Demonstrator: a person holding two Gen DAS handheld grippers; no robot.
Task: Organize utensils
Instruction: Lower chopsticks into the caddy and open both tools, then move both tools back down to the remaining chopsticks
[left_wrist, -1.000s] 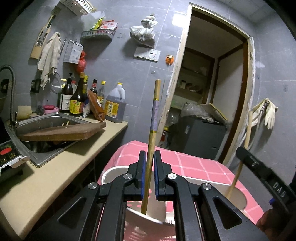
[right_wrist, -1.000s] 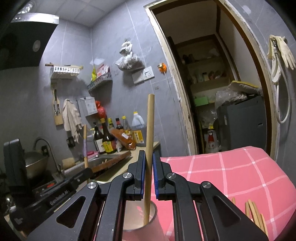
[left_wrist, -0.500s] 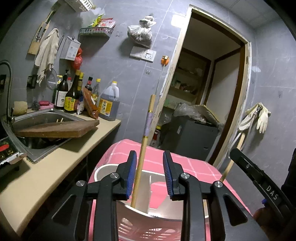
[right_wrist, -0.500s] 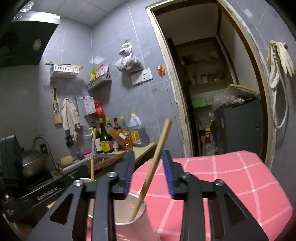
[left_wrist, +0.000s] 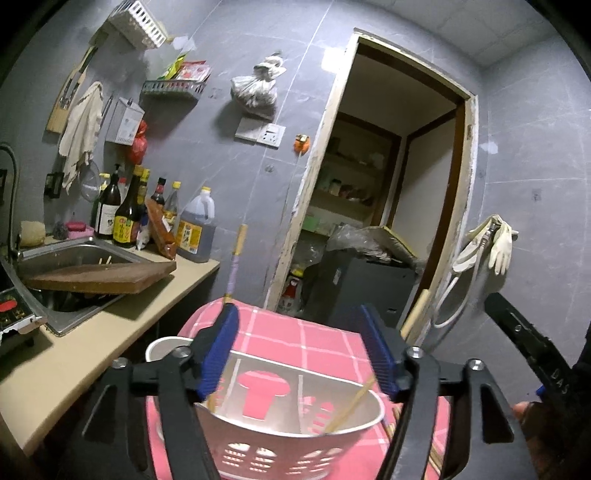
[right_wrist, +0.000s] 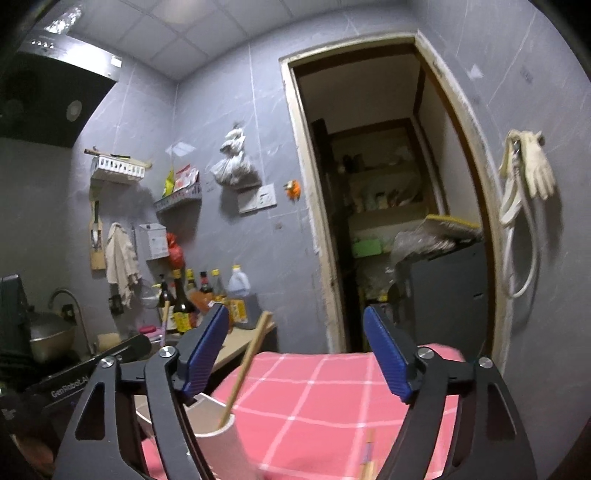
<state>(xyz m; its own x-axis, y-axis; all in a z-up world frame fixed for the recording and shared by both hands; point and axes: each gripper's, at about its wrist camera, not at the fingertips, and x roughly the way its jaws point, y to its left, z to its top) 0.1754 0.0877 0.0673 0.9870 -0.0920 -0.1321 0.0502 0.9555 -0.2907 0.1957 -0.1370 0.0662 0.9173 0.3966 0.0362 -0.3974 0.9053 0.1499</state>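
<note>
Left wrist view shows the left gripper (left_wrist: 301, 354) with jaws spread wide and holding nothing; directly below and between them sits a white holder (left_wrist: 288, 421) with slotted sides, standing on the pink checked table (left_wrist: 295, 336). 1 purple-banded chopstick (left_wrist: 232, 269) leans up just inside the left jaw, its foot in the holder, and a thinner stick (left_wrist: 351, 406) rests aslant toward the right jaw. A white cup (left_wrist: 166, 347) stands just left of the left jaw, touching or nearly touching the holder; I cannot tell which. Right wrist view shows the right gripper (right_wrist: 295, 354) likewise wide open and empty, with the cup (right_wrist: 218, 439) below its left jaw and a plain chopstick (right_wrist: 247, 365) leaning out of it, clear of both jaws. More chopsticks (right_wrist: 367, 458) lie on the table low between the jaws, blurred. Judging by this, both sticks are stowed and the step in hand is to pull away and fetch another. To do it well, lift each gripper straight up with jaws wide so no pad brushes a leaning stick and tips the light cup, then come down square over 1 loose chopstick, closing near its middle.
</note>
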